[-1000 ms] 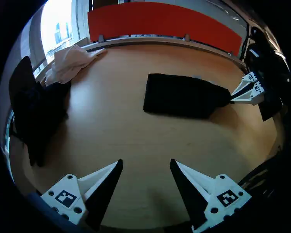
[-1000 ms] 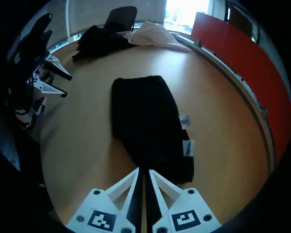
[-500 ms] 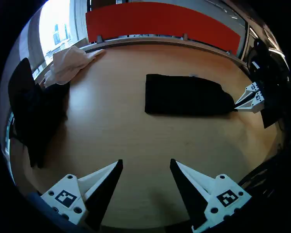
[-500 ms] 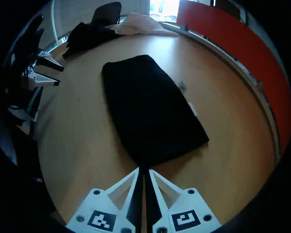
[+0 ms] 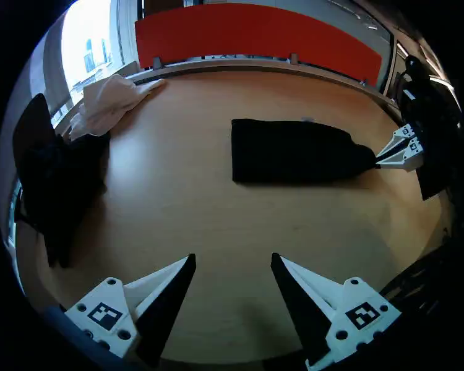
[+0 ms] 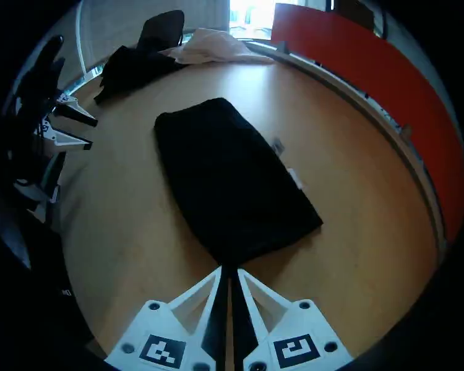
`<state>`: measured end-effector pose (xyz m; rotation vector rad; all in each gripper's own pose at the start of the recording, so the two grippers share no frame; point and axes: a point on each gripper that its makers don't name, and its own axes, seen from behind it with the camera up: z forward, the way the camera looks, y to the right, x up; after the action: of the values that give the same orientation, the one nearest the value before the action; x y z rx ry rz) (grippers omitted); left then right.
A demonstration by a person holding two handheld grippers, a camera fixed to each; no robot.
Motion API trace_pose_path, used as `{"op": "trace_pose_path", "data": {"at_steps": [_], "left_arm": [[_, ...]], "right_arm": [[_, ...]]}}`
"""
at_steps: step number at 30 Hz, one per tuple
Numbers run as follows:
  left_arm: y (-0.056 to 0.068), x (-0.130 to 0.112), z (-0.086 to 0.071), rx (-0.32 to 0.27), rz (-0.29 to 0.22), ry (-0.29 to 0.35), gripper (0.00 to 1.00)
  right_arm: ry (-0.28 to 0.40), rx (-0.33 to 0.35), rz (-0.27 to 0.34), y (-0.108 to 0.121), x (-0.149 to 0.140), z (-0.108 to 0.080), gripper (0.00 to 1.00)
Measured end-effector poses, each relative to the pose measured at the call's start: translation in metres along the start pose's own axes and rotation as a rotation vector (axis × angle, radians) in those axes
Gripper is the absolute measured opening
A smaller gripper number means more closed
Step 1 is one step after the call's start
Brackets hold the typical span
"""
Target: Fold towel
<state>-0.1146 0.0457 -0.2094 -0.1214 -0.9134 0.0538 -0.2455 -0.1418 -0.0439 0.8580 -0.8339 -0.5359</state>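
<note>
Pale wood fills the foreground of the left gripper view, where the table lies bare under the left gripper. Its two dark fingers are spread wide apart and grasp nothing. In the right gripper view, the right gripper has its fingers pressed almost together, pinching the near corner of the black towel. From that corner the towel stretches away as a flat, folded oblong on the middle of the table. Small white tags stick out along its right edge.

In the left gripper view the same towel lies crosswise farther off, with the right gripper at its right end. The left gripper shows at the left of the right gripper view, well apart from the towel.

Farther back, a heap of black clothing and a pale cloth sit near the table's edge. A red panel runs behind the table.
</note>
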Motion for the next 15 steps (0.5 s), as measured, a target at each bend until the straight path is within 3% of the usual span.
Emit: {"op": "trace_pose_path", "data": {"at_steps": [15], "left_arm": [[0.004,0.001,0.001,-0.002,0.002,0.001,0.9]], "right_arm": [[0.109,-0.049,-0.039,0.019,0.053,-0.034,0.03]]}}
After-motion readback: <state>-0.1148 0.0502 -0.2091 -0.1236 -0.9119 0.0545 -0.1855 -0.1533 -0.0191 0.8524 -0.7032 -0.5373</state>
